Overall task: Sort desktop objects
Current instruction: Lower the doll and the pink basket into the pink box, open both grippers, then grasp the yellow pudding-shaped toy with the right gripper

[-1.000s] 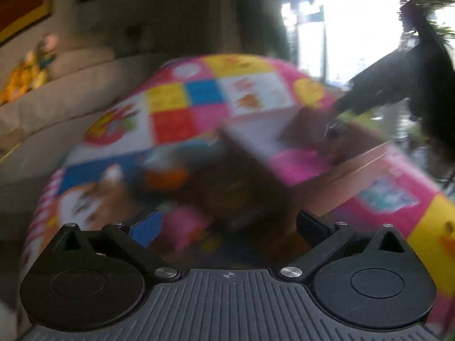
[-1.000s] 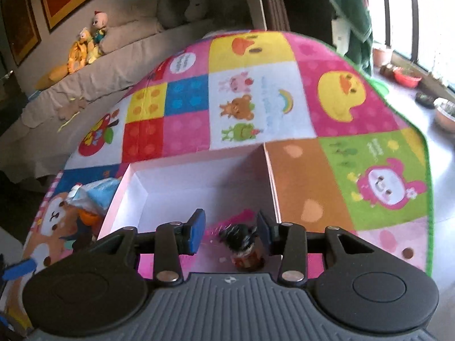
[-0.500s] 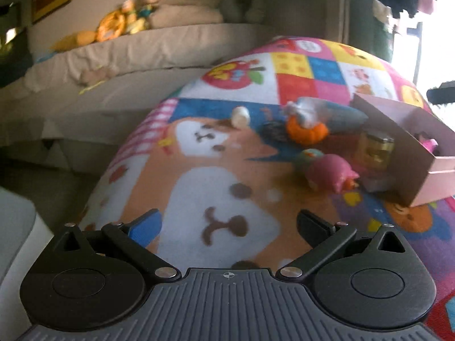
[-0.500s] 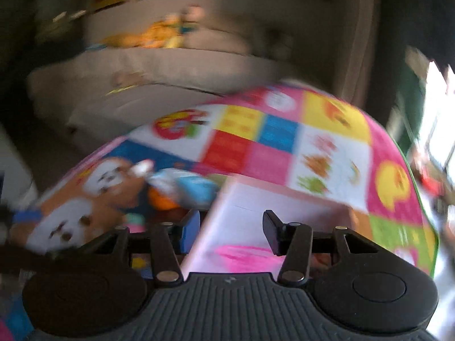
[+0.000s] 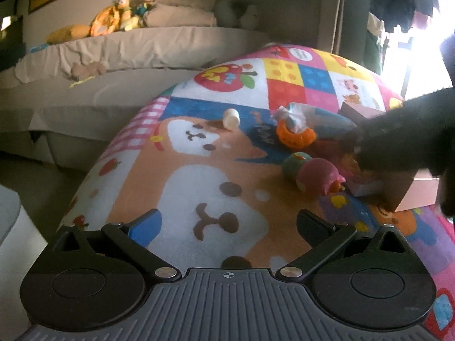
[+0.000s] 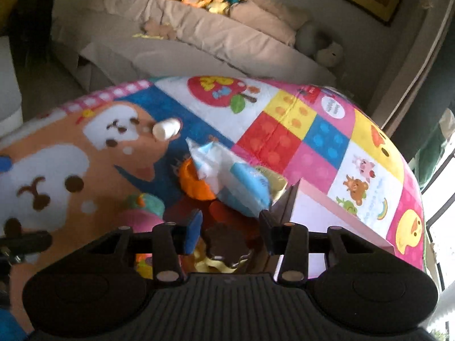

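**Close on the dark-lidded jar squarely**

Your right gripper [image 6: 227, 233] has its jaws closing, with the small dark-lidded jar [image 6: 226, 245] between the 2 fingers; the pads do not yet look pressed on it, though blur makes contact hard to judge. The jar stands on the play mat [image 6: 284, 130] just beside the pink box [image 6: 335, 216], so keep the right finger clear of the box wall as you squeeze. Centre the lid between the pads and grip below the lid's rim rather than on its scalloped edge, which could slip.

Just ahead lie the blue-and-white packet [image 6: 236, 176], resting over the orange toy [image 6: 193, 183], and the pink-and-green toy [image 6: 142, 207] at the left. The white bottle [image 6: 166, 128] lies well apart, on its side.

Your left gripper [image 5: 227, 224] is spread wide and holds nothing, hanging over the bear print. Keep it there, away from the pile, until the jar is lifted.
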The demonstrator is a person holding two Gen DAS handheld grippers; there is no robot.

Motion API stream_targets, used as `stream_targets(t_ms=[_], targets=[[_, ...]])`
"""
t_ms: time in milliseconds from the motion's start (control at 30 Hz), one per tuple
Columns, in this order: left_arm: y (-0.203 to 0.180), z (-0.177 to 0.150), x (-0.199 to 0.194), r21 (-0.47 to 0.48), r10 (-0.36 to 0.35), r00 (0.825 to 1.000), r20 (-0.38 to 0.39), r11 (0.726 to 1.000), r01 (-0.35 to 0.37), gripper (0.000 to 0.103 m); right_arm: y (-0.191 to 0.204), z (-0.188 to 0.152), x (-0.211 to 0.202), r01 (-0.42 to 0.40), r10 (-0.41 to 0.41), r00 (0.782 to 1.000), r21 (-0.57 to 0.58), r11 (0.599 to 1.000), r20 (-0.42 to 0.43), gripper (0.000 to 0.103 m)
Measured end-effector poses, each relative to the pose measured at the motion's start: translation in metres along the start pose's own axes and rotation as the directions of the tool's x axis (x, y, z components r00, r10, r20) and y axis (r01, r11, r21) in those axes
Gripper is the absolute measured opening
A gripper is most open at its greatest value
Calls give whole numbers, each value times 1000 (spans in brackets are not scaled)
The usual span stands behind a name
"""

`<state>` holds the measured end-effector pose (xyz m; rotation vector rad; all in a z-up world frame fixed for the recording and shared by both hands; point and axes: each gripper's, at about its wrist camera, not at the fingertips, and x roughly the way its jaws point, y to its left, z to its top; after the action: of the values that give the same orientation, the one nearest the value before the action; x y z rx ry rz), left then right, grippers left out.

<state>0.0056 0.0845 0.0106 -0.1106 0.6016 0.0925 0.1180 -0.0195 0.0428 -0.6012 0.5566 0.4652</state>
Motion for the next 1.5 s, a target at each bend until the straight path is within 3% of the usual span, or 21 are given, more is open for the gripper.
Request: stream_targets(t_ms=[167, 233, 367, 467, 500, 633, 700, 833, 967, 1133, 1333, 1500], targets=[[1, -1, 0, -6, 1, 1000, -3, 1000, -1, 103, 9, -18, -32, -72, 73, 997, -35, 997, 30, 38], [0, -1, 1, 1, 4, 1000, -6, 1000, -4, 103, 9, -29, -50, -110, 111, 994, -30, 993, 21, 27], [-4, -1, 2, 23, 8, 1000, -15, 1000, -8, 103, 5, -53, -81, -135, 135, 991, -14, 991, 8, 26], [-9, -1, 4, 57, 11, 1000, -22, 998, -9, 103, -4, -73, -90, -128, 129, 991, 34, 991, -20, 24], [-11, 0, 4, 71, 12, 1000, -24, 997, -10, 103, -8, -80, -92, -114, 116, 993, 52, 992, -29, 18], [-21, 3, 6, 113, -8, 999, -35, 994, 12, 103, -28, -104, -95, -64, 73, 996, 152, 986, -54, 17], [-28, 8, 8, 120, -51, 998, -42, 991, 55, 103, -42, -114, -97, -52, 64, 997, 233, 971, -44, 23], [-51, 24, 15, 192, -120, 993, -14, 974, 121, 103, -61, -132, -99, -28, 37, 999, 364, 931, -17, 55], [-74, 38, 38, 255, -116, 993, -30, 959, 119, 103, -64, -145, -102, -58, 61, 998, 406, 912, 4, 58], [-87, 45, 68, 223, -90, 990, -105, 968, 112, 103, -60, -144, -107, -122, 111, 993, 410, 904, 50, 69], [-78, 40, 66, 256, -13, 997, -81, 966, 33, 103, -35, -123, -101, -185, 162, 982, 311, 932, 99, 73], [-51, 34, 52, 247, 87, 995, -49, 966, -72, 103, -38, -107, -74, -219, 202, 976, 403, 889, 84, 73]])
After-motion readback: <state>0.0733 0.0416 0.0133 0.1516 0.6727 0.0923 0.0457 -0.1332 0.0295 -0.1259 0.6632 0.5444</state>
